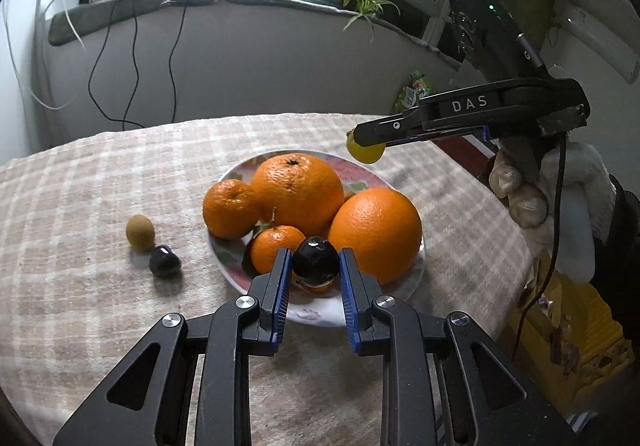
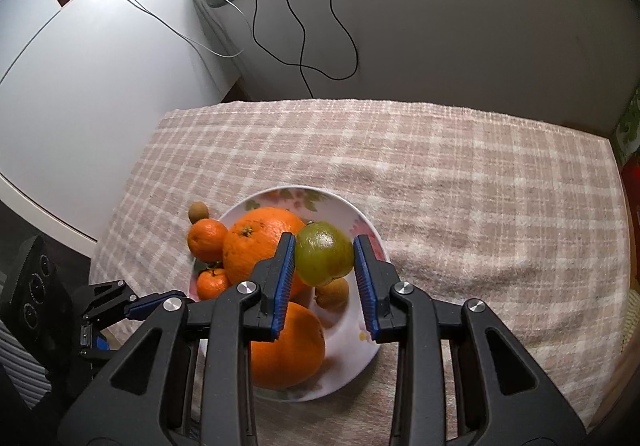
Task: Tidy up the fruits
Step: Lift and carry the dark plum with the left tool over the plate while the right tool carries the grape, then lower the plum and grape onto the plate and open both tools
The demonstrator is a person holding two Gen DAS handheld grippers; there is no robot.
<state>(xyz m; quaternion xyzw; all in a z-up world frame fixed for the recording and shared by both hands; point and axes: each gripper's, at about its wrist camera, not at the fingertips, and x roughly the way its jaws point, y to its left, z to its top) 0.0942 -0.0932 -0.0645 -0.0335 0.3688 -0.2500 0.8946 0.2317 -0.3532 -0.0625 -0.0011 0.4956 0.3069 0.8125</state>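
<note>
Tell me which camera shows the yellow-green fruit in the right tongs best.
The right wrist view: the yellow-green fruit fills the middle, clamped between both pads. The left wrist view shows only its lower part, small, under the right tongs.

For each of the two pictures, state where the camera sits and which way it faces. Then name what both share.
Left wrist: on the left gripper, looking down past its dark fruit at the plate; right gripper and gloved hand show.
Right wrist: on the right gripper, steeply down past its green fruit.
Shared: plate, oranges, checked cloth.
</note>
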